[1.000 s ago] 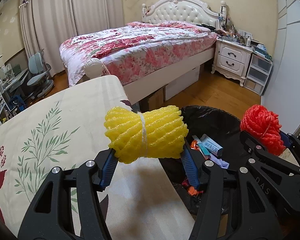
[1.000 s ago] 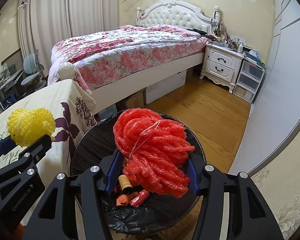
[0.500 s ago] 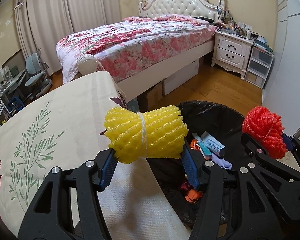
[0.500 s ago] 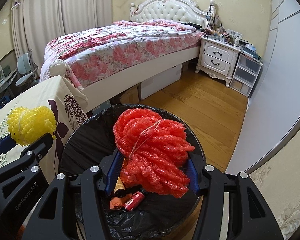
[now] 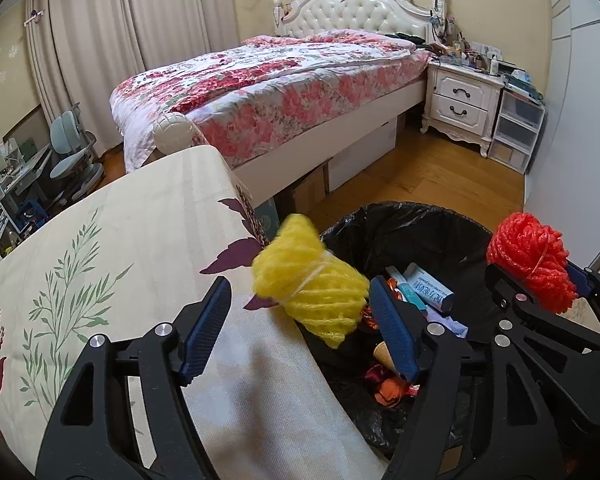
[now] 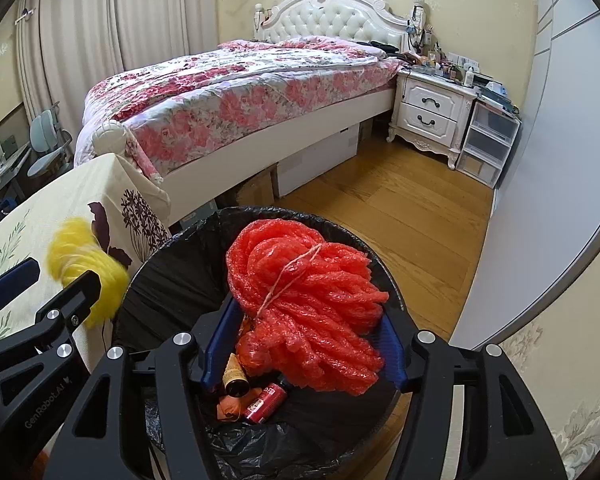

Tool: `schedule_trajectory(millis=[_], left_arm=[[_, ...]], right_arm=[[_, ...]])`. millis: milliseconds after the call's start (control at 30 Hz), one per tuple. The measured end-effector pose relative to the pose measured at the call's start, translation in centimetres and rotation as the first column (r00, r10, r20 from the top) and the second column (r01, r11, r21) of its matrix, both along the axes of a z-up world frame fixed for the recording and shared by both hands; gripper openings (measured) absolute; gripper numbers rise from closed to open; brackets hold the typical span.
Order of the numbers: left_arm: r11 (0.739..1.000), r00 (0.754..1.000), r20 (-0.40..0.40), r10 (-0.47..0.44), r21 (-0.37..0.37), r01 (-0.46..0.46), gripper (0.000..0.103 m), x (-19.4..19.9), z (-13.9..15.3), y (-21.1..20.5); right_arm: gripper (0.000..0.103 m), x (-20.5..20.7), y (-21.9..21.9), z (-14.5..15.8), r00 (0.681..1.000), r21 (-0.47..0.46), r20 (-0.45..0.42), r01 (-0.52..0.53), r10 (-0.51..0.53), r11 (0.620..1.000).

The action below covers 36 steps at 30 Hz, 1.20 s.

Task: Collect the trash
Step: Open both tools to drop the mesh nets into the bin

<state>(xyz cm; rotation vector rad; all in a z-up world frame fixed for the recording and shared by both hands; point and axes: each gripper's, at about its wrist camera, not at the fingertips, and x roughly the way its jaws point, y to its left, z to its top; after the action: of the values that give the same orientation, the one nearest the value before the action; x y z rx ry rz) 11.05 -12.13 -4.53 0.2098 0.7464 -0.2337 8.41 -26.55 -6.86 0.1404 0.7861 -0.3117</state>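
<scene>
Two soft, light foam bundles are heading binward: left fingers [image 5: 300, 330] are parting, yellow bundle [image 5: 312, 280] dropping at center frame, right fingers [image 6: 302, 346] are clamping the red bundle [image 6: 308, 300] mid-body above the bin [image 6: 160, 272].

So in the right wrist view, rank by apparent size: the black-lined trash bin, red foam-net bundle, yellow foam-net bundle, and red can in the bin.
1. Black-lined trash bin
2. Red foam-net bundle, though nearness to the camera enlarges it
3. Yellow foam-net bundle, blurred
4. Red can

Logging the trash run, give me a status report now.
Left tongs open, yellow foam bundle loose at the bin rim. Right tongs shut on red foam bundle above bin. Nothing blocking.
</scene>
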Motion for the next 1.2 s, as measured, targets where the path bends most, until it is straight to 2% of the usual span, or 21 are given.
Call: schedule_trajectory(millis=[67, 333, 533, 767, 933, 1200], left_arm=[[1.0, 1.0, 0.003, 0.004, -0.004, -0.004, 0.078, 0.0, 0.0, 0.2], [0.999, 0.999, 0.009, 0.036, -0.008, -0.036, 0.085, 0.2, 0.2, 0.7], [0.998, 0.998, 0.029, 0.059, -0.01, -0.059, 0.09, 0.0, 0.5, 1.1], [0.996, 0.995, 0.054, 0.085, -0.01, -0.085, 0.09, -0.4, 1.0, 1.9], [0.994, 0.991, 0.074, 0.112, 0.01, -0.113, 0.091, -1.1, 1.2, 2.5], [0.992, 0.989, 0.075, 0.125, -0.008, -0.125, 0.091, -2.4, 1.9, 3.9]], right_arm=[[0.065, 0.0, 0.0, 0.0, 1.0, -0.002, 0.003, 0.002, -0.002, 1.0], [0.07, -0.1, -0.3, 0.0, 1.0, -0.005, 0.007, 0.018, -0.018, 1.0], [0.078, -0.4, -0.4, 0.3, 0.999, -0.015, 0.016, 0.037, -0.037, 0.999], [0.083, -1.0, -0.5, 1.0, 0.998, -0.017, 0.037, 0.054, -0.053, 0.998], [0.083, -1.5, 0.0, 1.3, 0.998, -0.013, 0.044, 0.043, -0.043, 0.999], [0.083, -2.6, 1.2, 1.7, 0.999, -0.017, 0.048, 0.02, -0.019, 1.0]])
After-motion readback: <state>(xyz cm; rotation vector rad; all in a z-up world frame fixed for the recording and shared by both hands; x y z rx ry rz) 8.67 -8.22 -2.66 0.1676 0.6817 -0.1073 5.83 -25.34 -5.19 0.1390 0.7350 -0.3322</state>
